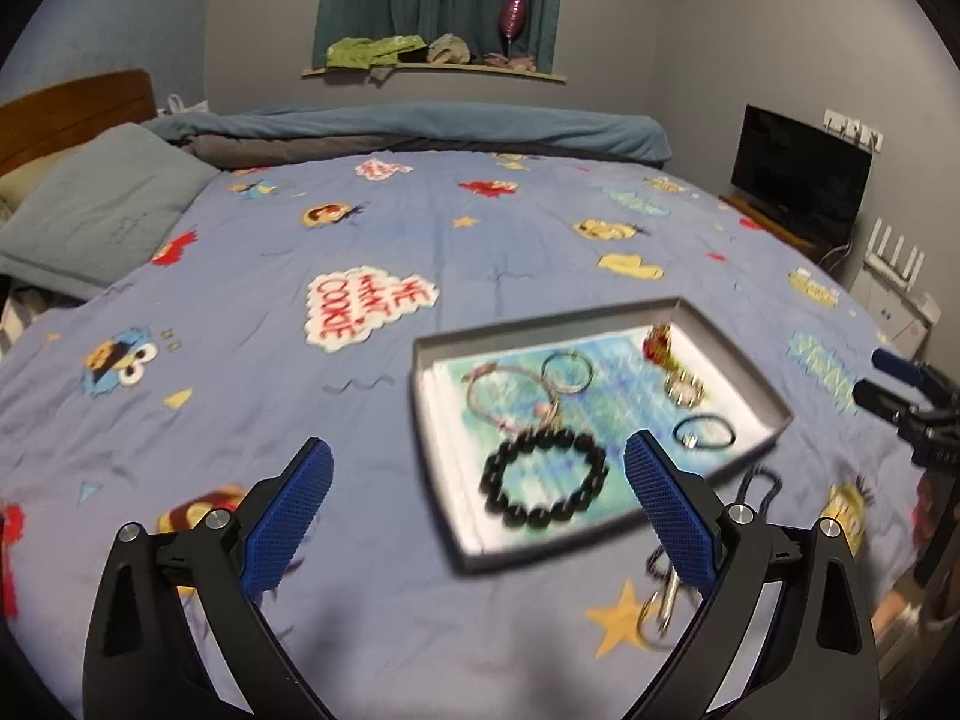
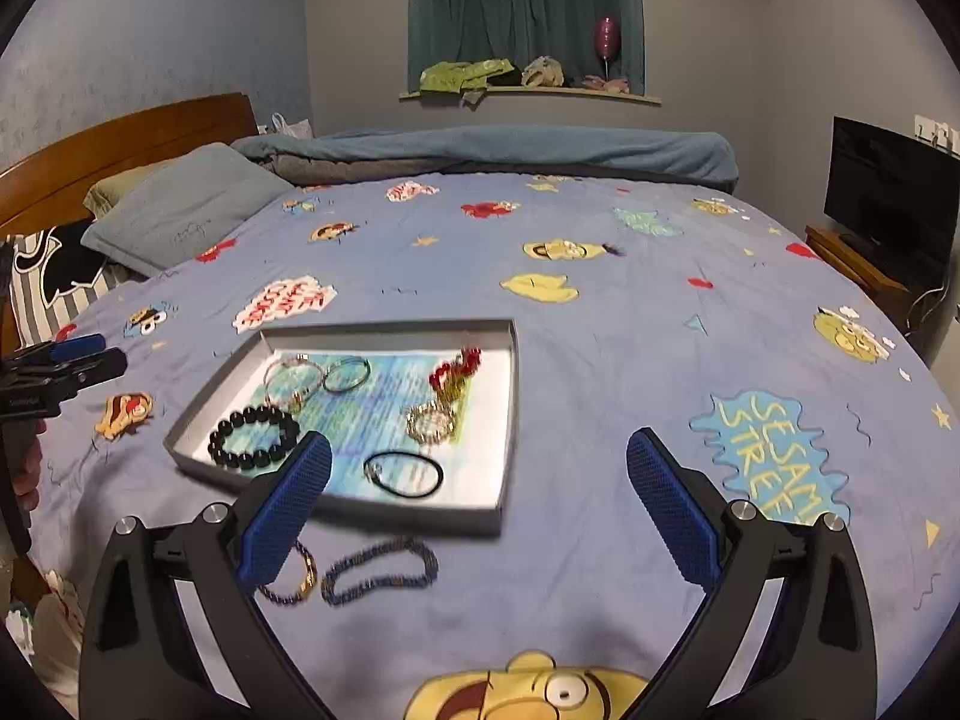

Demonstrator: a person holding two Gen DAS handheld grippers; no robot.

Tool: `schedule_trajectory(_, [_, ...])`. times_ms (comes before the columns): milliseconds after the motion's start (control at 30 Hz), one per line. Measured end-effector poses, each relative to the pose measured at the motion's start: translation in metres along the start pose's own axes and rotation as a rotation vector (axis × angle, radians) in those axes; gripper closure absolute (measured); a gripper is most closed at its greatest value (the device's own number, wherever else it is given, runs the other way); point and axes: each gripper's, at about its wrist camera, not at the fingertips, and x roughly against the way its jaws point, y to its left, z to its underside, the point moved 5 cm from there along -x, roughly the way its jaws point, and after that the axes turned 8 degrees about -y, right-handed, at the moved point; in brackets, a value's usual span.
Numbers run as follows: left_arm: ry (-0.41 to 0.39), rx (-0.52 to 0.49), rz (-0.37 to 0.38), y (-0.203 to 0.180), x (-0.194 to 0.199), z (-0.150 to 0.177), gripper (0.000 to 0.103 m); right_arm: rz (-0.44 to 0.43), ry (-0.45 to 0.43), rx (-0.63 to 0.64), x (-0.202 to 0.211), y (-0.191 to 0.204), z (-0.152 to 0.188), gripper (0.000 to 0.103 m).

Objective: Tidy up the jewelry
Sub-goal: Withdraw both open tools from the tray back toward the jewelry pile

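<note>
A grey shallow tray point(image 1: 774, 405) point(image 2: 507, 414) lies on the bed. In it are a black bead bracelet point(image 1: 543, 480) point(image 2: 253, 438), a black hair tie point(image 1: 703, 432) point(image 2: 403, 474), thin bangles point(image 1: 567, 369) point(image 2: 346, 373), a gold bracelet point(image 2: 431, 423) and a red and gold piece point(image 1: 659, 343) point(image 2: 455, 367). A dark beaded chain point(image 2: 379, 571) and a gold and purple chain point(image 2: 295, 579) lie on the bedspread in front of the tray. My left gripper point(image 1: 480, 480) is open and empty above the tray's near corner. My right gripper point(image 2: 480, 474) is open and empty above the bedspread right of the tray.
The bedspread point(image 2: 600, 312) is blue with cartoon prints. A pillow point(image 2: 180, 213) and folded blanket point(image 2: 510, 150) lie at the far side by the wooden headboard point(image 2: 120, 138). A TV point(image 2: 888, 204) stands at the right. A hand shows at the left edge point(image 2: 27, 480).
</note>
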Motion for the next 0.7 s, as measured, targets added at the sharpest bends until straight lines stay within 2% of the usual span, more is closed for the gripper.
schedule_trajectory(300, [0.044,-0.021,0.011,-0.021,0.009,0.049,0.006,0.005,0.058,0.006,0.001,-0.002,0.031,0.006])
schedule_trajectory(500, [0.080,-0.033,0.063,-0.048,0.005,0.081,0.006,-0.004,0.103,0.003,-0.004,0.000,0.052,0.006])
schedule_trajectory(700, [0.094,-0.100,0.097,-0.078,-0.003,0.102,0.006,-0.021,0.137,0.008,-0.010,0.007,0.069,0.006])
